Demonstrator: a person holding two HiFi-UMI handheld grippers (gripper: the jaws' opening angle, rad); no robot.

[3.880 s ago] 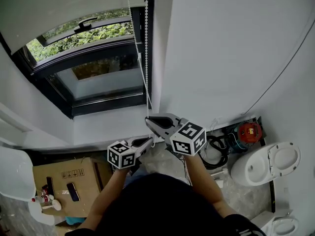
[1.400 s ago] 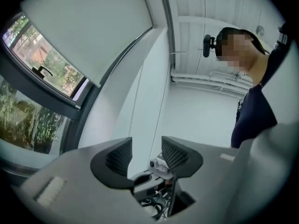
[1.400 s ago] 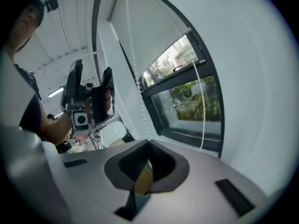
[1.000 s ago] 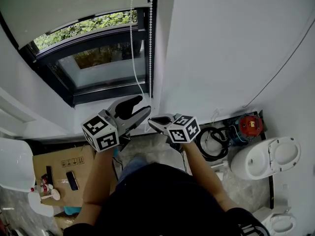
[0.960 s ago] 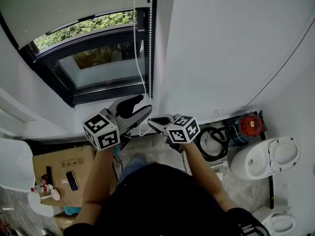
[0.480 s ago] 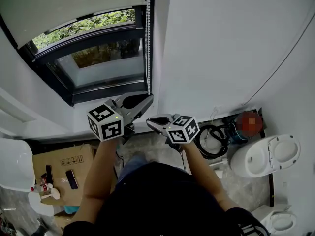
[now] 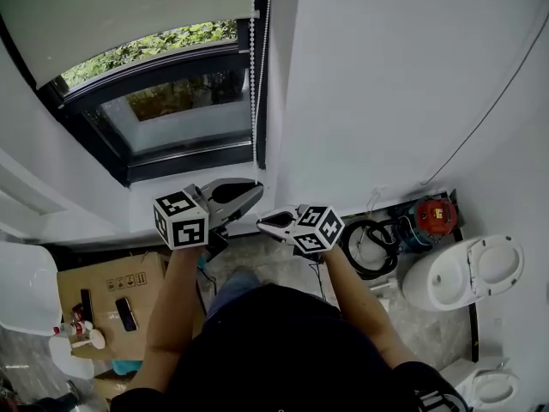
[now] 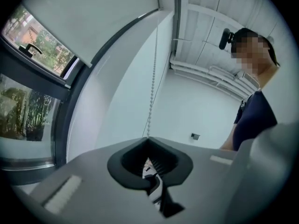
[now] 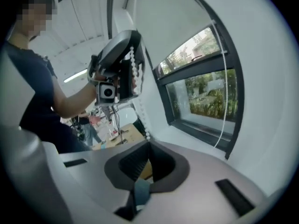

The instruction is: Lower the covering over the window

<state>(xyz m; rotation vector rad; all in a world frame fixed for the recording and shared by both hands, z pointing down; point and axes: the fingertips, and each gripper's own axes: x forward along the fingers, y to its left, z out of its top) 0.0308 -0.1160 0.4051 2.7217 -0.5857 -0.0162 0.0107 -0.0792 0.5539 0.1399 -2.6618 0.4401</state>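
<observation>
My left hand-held gripper (image 7: 257, 192) pinches the bead chain (image 7: 254, 75) just above my right hand-held gripper (image 7: 261, 222), which is also clamped on it.

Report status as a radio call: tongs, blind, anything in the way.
Left tongs shut on chain; right tongs shut on it lower down. Blind part down, lower window uncovered. Nothing seen in the way.

Head view steeply downward; both gripper views close; window (image 7: 171, 118) shared
</observation>
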